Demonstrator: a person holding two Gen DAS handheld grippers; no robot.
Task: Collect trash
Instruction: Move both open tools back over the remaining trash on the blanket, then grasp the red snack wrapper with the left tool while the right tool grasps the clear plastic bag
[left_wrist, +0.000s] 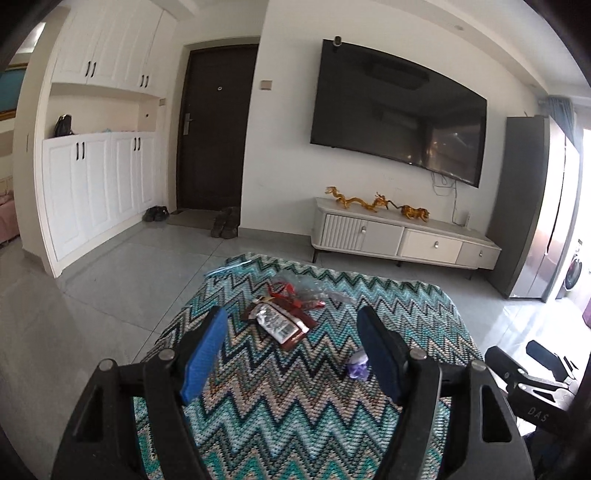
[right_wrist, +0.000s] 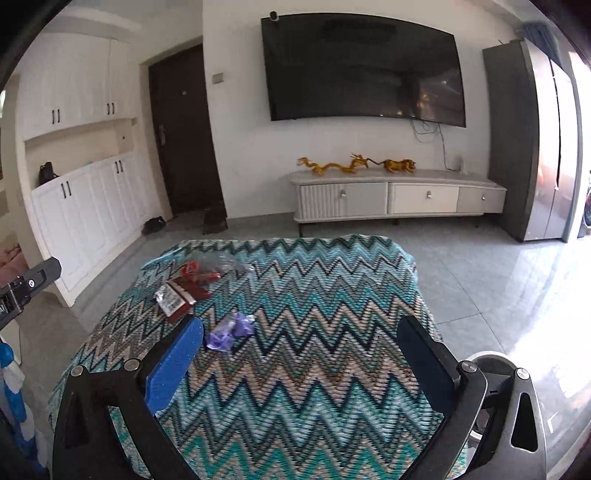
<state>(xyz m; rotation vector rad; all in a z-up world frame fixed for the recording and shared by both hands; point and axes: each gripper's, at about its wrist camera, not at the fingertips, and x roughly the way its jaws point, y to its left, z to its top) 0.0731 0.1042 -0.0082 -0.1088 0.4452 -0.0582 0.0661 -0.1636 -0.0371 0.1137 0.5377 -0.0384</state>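
Trash lies on a table under a teal zigzag cloth (left_wrist: 280, 398) (right_wrist: 314, 302). A dark red snack wrapper with a white label (left_wrist: 279, 325) (right_wrist: 176, 295) rests beside red scraps (left_wrist: 291, 295) (right_wrist: 201, 275) and a crumpled clear plastic bag (left_wrist: 314, 286) (right_wrist: 218, 262). A small purple wrapper (left_wrist: 357, 365) (right_wrist: 229, 332) lies nearer. My left gripper (left_wrist: 291, 325) hovers open, the red wrapper ahead between its blue pads. My right gripper (right_wrist: 301, 332) stands wide open over bare cloth, the purple wrapper just inside its left finger (right_wrist: 177, 362).
Grey tiled floor surrounds the table. A white TV cabinet (left_wrist: 402, 236) (right_wrist: 399, 195) with golden figurines stands under a wall TV. White cupboards (left_wrist: 99, 184) and a dark door (left_wrist: 214, 125) are at the left, a tall grey fridge (right_wrist: 524, 140) at the right. A round white rim (right_wrist: 491, 360) shows by the right gripper.
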